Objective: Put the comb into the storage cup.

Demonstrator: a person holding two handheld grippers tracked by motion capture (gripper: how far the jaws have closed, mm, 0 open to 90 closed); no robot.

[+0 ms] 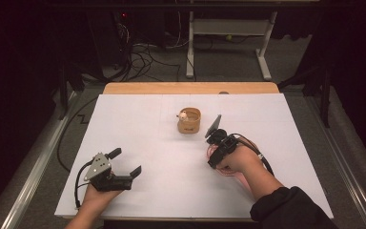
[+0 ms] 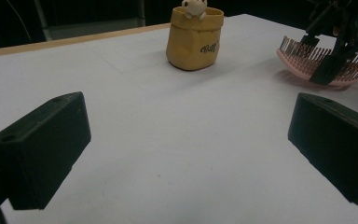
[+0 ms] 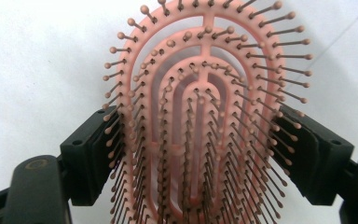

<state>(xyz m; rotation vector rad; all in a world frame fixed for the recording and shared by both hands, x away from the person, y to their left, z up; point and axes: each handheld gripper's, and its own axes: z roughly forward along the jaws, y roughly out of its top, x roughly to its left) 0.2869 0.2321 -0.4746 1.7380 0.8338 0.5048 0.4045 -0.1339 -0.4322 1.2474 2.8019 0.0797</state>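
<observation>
White board covers the table, with a strip of bare wood along its far edge; both grippers work over this sheet; the left gripper sits low at the near left in a hand, its two black fingers spread wide with nothing but bare white surface between them; well beyond those fingers, toward the far middle of the sheet, stands a tan fabric pouch with dark lettering on its side and a small pale toy figure peeking over its rim; the pouch stands upright and apart from both grippers.

The right gripper, held in the other hand with a dark sleeve behind it, is down over a pink hairbrush; the brush lies on the sheet bristles up, its oval head reaching out past the fingertips; one black finger stands at each long side of the head, right against the outer rows of bristles; whether the pads press the frame itself I cannot tell, since the bristles hide the contact; from the left gripper view the brush rests flat on the board under the right gripper, off to the side of the pouch and nearer than it.
</observation>
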